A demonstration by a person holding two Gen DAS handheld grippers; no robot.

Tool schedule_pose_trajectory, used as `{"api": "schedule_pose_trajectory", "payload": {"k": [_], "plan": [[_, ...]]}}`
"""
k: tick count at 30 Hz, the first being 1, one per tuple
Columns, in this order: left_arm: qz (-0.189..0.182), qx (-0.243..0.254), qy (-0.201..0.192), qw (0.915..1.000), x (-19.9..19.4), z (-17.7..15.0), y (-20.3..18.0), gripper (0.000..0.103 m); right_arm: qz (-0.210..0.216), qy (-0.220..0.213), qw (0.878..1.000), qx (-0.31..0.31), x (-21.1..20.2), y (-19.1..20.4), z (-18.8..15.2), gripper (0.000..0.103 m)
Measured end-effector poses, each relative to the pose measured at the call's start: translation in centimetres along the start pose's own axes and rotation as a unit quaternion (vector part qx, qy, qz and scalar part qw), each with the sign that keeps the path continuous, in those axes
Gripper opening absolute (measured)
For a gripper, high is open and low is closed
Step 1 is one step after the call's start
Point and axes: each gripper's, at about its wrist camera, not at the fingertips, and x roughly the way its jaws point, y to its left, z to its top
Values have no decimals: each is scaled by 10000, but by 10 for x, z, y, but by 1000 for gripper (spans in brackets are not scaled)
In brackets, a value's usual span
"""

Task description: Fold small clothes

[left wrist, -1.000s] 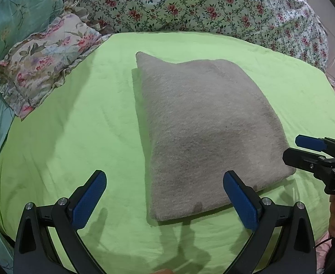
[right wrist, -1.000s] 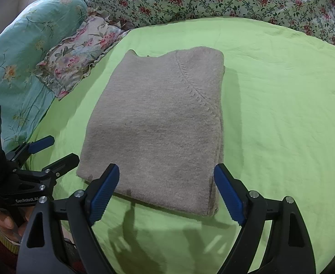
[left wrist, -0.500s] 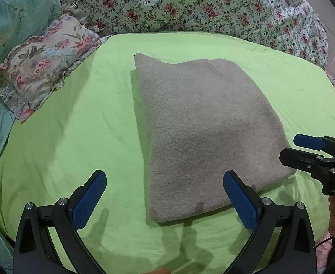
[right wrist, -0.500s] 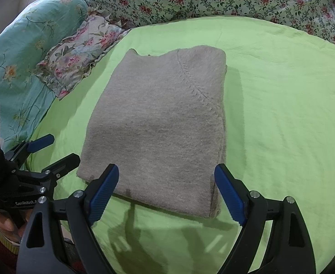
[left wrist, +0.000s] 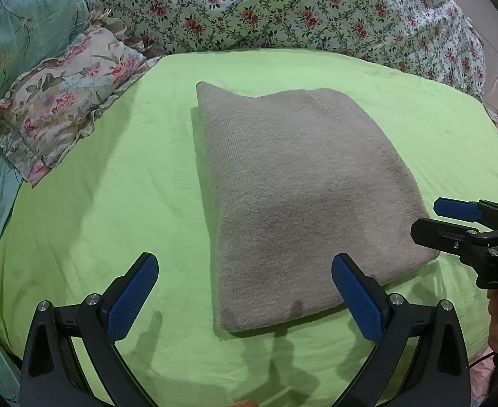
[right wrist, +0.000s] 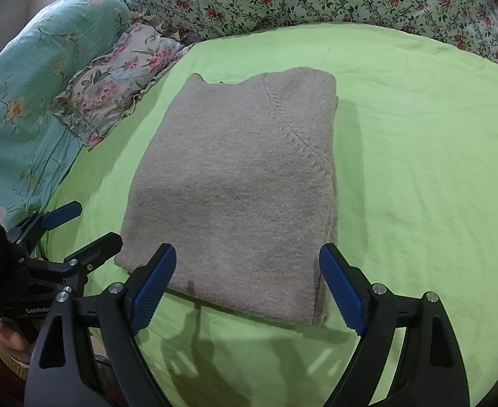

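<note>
A grey knitted sweater (left wrist: 303,190) lies folded into a neat rectangle on the lime green sheet (left wrist: 113,203); it also shows in the right wrist view (right wrist: 242,190). My left gripper (left wrist: 245,291) is open and empty, held just short of the sweater's near left corner. My right gripper (right wrist: 249,285) is open and empty, held just short of the sweater's near edge. Each gripper shows in the other's view, the right one (left wrist: 452,220) off the sweater's right side and the left one (right wrist: 76,230) off its left corner.
A floral ruffled pillow (left wrist: 62,108) lies at the sheet's left edge, beside a teal pillow (right wrist: 28,78). A floral quilt (left wrist: 283,10) is heaped along the far side. The green sheet (right wrist: 418,169) spreads wide to the right of the sweater.
Both grippers have drifted very slightly; the sweater lies as before and both grippers stay open.
</note>
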Motion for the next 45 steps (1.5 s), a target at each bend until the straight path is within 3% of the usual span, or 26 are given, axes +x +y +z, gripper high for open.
{"api": "schedule_pose_trajectory", "payload": {"k": [45], "plan": [[58,-2,-73,10000,-4,3,-1,102,13,-34,10000,-8,-1,6,3,88]]}}
